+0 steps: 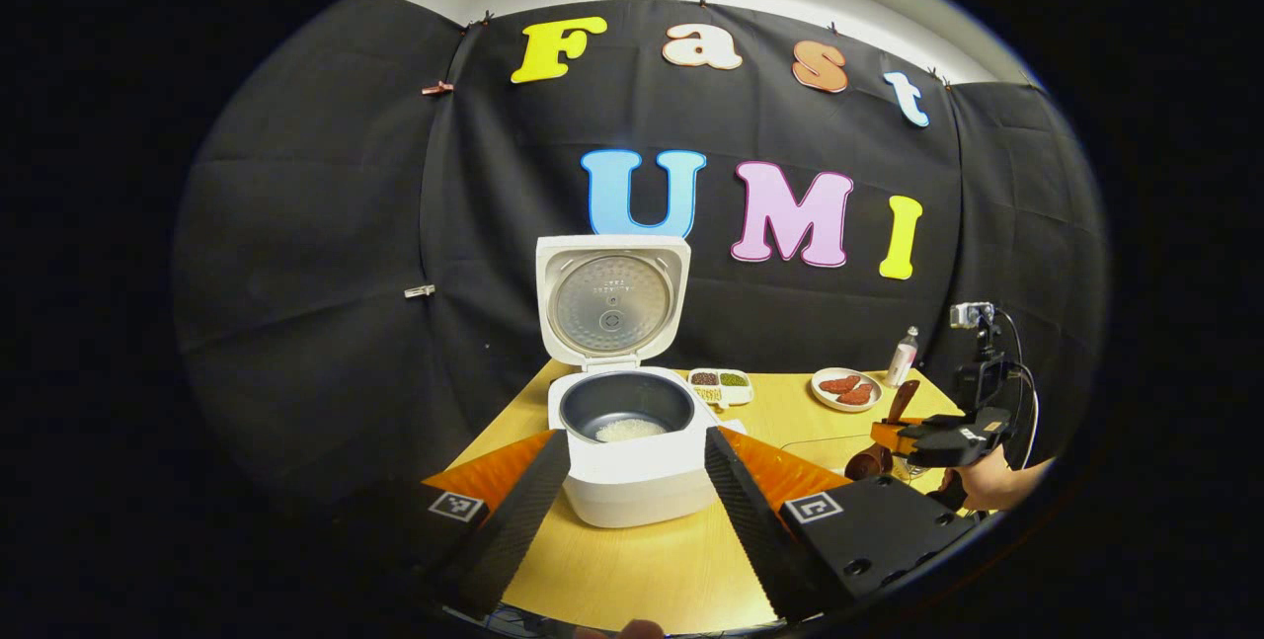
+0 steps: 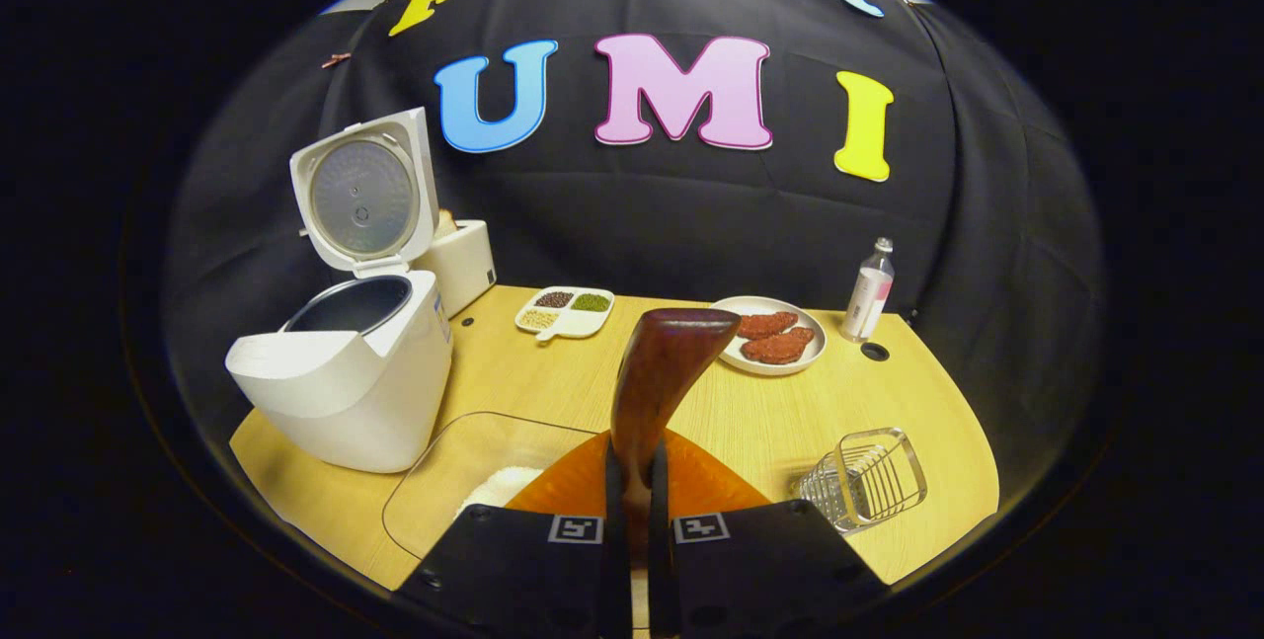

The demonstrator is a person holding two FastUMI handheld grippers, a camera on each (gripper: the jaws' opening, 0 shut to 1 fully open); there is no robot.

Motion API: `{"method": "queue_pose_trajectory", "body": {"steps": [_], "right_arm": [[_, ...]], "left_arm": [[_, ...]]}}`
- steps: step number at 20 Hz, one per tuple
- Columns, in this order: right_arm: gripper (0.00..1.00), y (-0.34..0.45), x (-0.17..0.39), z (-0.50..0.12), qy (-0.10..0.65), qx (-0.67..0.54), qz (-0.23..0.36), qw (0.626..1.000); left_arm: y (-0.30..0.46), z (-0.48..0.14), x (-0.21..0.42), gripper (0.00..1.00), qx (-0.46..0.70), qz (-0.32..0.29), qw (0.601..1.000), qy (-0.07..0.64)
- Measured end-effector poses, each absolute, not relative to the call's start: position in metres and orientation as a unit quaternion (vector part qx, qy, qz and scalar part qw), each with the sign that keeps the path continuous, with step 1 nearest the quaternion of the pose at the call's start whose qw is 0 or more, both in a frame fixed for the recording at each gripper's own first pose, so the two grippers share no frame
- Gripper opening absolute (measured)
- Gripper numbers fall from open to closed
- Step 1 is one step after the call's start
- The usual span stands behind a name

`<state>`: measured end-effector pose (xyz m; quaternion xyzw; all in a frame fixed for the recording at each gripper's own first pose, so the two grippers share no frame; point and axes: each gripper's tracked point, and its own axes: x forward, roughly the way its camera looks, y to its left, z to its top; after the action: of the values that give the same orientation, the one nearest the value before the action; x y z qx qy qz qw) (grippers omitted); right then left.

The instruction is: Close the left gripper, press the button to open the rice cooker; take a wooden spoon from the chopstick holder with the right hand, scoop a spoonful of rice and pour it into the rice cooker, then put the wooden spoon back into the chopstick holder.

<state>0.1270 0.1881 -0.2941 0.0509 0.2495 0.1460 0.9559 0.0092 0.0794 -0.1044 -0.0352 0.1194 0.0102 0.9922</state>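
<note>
The left gripper [image 1: 637, 481] hangs just above the near edge of the wooden surface [image 1: 642, 570] with its fingers spread wide, holding nothing; between them stands the white rice cooker [image 1: 627, 466], its lid [image 1: 612, 301] raised upright and a small patch of rice [image 1: 630, 430] lying in the dark inner pot [image 1: 624, 404]; behind the cooker sits a divided dish of grains [image 1: 721, 385], and farther right a plate [image 1: 845, 389] with reddish pieces and a small bottle [image 1: 902, 358].

The right gripper [image 2: 637, 486] is pressed together on the handle of the wooden spoon [image 2: 660, 377], pinching it so the broad dark end rises upright ahead of the fingers; in the left gripper view this gripper shows at the right edge with a hand [image 1: 997, 483] behind it; just below and left of it lies a clear container [image 2: 474, 481] with rice inside; to the near right stands the wire chopstick holder [image 2: 869, 491], apart from the spoon; the cooker stands at far left, lid open.
</note>
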Motion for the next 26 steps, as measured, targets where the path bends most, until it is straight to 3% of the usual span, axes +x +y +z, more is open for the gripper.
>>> {"method": "queue_pose_trajectory", "body": {"steps": [10,16,26], "right_arm": [[0.11,0.221,0.118,-0.307,0.290,0.170,0.122,0.934],[0.11,0.206,0.119,-0.315,0.319,0.338,0.080,0.882],[0.11,0.167,0.136,-0.264,0.271,0.526,0.047,0.805]], "left_arm": [[0.102,-0.111,0.016,0.95,-0.036,0.009,0.992,0.121],[0.109,-0.110,0.014,0.95,-0.031,0.011,0.992,0.119],[0.101,-0.108,0.008,0.95,-0.031,0.002,0.993,0.114]]}}
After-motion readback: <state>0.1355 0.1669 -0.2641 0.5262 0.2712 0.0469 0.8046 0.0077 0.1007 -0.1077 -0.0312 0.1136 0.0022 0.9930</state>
